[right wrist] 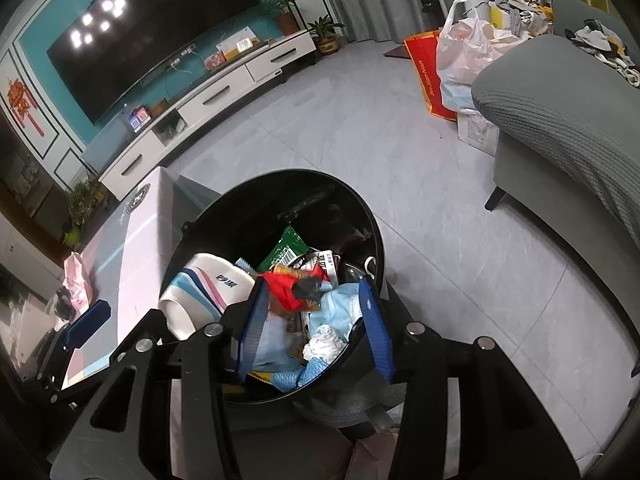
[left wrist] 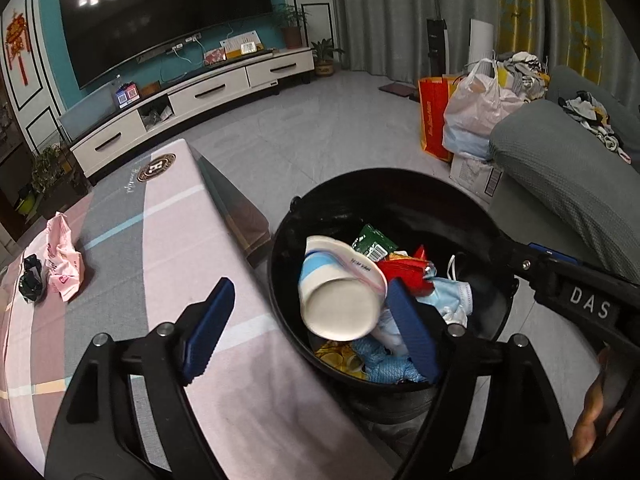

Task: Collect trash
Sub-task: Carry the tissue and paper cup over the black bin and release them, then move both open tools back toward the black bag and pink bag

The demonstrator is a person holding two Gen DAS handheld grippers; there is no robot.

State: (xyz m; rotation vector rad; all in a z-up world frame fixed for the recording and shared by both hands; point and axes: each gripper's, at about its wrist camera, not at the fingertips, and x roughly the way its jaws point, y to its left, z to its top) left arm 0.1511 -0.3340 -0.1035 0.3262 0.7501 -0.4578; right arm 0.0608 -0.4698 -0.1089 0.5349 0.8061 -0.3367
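A black round trash bin (left wrist: 492, 236) (right wrist: 248, 192) stands on the floor beside the table and holds several pieces of trash: a paper cup (left wrist: 340, 300) (right wrist: 200, 292), a green wrapper (left wrist: 374, 242) (right wrist: 286, 248), a red wrapper (left wrist: 404, 274) (right wrist: 286, 290) and a blue face mask (left wrist: 454, 296) (right wrist: 340, 312). My left gripper (left wrist: 312, 328) is open over the bin's near left rim, empty. My right gripper (right wrist: 316, 320) is open above the bin, empty. A pink wrapper (left wrist: 62, 258) (right wrist: 78, 280) and a black crumpled piece (left wrist: 31, 280) lie on the table at the far left.
The table (left wrist: 160, 240) has a pink and grey cloth. A grey sofa (left wrist: 560, 176) (right wrist: 560, 120) stands to the right. Bags (left wrist: 472, 108) (right wrist: 460, 52) sit on the floor beyond it. A TV cabinet (left wrist: 200, 96) lines the far wall.
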